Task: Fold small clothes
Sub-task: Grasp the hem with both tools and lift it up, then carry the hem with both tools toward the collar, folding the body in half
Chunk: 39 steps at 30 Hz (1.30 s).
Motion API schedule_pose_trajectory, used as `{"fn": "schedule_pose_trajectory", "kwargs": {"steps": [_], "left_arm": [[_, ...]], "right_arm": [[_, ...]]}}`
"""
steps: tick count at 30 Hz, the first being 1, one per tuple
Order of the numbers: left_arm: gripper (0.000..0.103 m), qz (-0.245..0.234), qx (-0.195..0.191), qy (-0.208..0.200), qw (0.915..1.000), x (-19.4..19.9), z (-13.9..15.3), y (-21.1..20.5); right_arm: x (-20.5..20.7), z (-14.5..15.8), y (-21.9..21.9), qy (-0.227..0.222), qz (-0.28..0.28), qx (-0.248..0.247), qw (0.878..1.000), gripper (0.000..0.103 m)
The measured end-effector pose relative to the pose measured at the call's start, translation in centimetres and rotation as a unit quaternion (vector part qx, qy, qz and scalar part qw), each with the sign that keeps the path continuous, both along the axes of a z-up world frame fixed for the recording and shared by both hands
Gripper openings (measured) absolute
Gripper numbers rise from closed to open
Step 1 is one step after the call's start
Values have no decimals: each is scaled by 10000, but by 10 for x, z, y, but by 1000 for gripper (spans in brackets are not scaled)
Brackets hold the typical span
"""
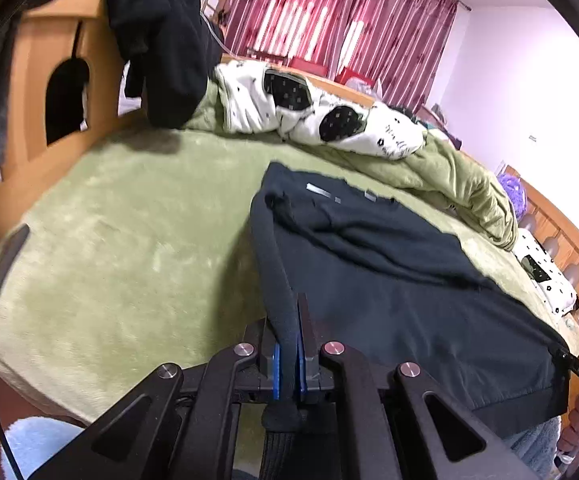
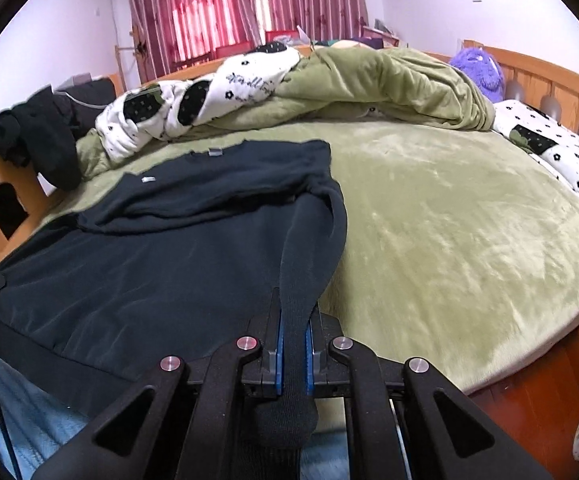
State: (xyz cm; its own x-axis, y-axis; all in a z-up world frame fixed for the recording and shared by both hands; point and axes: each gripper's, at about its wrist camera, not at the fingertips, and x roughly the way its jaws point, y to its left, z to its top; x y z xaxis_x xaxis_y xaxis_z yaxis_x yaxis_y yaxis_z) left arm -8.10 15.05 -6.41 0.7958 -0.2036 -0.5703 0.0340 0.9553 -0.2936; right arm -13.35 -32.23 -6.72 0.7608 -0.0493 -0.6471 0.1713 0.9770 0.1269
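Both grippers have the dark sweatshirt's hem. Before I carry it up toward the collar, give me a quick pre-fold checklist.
1. Left gripper shut on sweatshirt hem: ok.
2. Right gripper shut on hem: ok.
3. Sleeves folded in across the chest: ok.
4. Collar end lying flat on green blanket: ok.
5. Landing area free of rumpled quilt: ok, quilt lies beyond the collar.
6. Both grips level with each other: cannot tell.
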Motion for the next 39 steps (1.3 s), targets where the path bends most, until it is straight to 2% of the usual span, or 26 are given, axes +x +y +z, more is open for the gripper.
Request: {"fn": "schedule_pose_trajectory", "kwargs": {"steps": [4, 8, 20, 26, 29, 35, 39], "left_arm": [[6, -13, 42, -103, 9999, -1, 19, -1], [6, -6, 170, -130, 9998, 20, 34, -5], [6, 77, 347, -223, 9991, 108, 57, -18], [6, -25, 763, -246, 9968, 162, 54, -28], [6, -111, 966, -281, 9949, 188, 51, -34], [6, -103, 1002, -239, 9946, 222, 37, -35], [6, -123, 834, -58, 9964, 241, 21, -26]], "right_arm": [[-7, 15, 1, -133, -79, 123, 9998, 7], [4, 34, -4, -256, -184, 248, 9992, 7], [91, 69, -16, -372, -468, 178, 9981, 7], [150, 78, -20, -364, -569, 105, 9977, 8], [180, 77, -25, -337, -626, 227, 9972, 8], [228, 72, -25, -321, -674, 240, 9969, 8], [252, 62, -20, -252, -654, 201, 9973, 8]]}}
